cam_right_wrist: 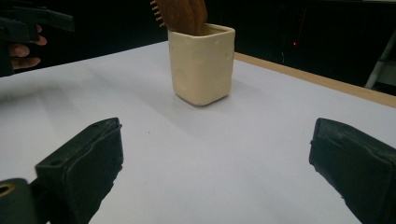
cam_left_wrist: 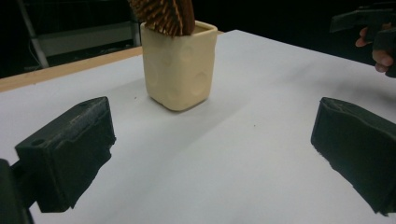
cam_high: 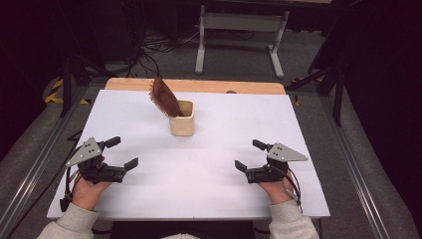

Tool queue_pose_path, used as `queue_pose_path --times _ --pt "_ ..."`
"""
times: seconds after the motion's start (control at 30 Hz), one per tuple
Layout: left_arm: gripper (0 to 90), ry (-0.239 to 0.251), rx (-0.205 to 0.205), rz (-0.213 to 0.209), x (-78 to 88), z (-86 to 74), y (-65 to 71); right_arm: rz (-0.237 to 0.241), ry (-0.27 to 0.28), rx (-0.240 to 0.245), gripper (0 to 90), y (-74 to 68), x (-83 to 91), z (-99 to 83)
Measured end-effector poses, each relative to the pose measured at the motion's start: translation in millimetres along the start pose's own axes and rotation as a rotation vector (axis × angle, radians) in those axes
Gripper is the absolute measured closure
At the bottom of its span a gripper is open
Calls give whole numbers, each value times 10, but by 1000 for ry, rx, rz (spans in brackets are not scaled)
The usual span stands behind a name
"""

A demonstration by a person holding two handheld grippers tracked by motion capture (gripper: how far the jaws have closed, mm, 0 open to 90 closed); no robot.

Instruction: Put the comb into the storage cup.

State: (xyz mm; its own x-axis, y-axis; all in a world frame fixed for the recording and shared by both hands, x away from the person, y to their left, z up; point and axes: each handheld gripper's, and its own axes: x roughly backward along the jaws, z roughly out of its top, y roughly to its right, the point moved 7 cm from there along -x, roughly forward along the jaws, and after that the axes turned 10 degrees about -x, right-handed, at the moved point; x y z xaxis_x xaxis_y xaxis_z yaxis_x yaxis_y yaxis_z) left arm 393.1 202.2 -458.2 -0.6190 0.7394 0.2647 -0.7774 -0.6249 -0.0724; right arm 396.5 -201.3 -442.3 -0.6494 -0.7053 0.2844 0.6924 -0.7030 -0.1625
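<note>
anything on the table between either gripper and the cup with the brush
Nothing visible. The left gripper and right gripper both sit open near the front edge, with bare white table between each and the cup holding the brush.

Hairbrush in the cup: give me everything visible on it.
The hairbrush looks wooden, dark reddish-brown, with an oval paddle head and rows of lighter pin bristles along one face. It stands handle-down in the cream square cup, so the handle is hidden. The head sticks out above the rim, tilted toward the table's far left, bristles facing left in the high view. It leans on the cup's rim; nothing else touches it. Both grippers sit well short of it.
</note>
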Motion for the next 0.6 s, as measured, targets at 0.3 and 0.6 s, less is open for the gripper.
queue_pose_path --times 0.3,0.6 --pt "7 -35 58 -10 -16 -307 37 -1 -9 -1 34 19 15 -85" --pt "6 -11 23 46 13 -390 50 -17 -34 -16 32 60 6 -225"
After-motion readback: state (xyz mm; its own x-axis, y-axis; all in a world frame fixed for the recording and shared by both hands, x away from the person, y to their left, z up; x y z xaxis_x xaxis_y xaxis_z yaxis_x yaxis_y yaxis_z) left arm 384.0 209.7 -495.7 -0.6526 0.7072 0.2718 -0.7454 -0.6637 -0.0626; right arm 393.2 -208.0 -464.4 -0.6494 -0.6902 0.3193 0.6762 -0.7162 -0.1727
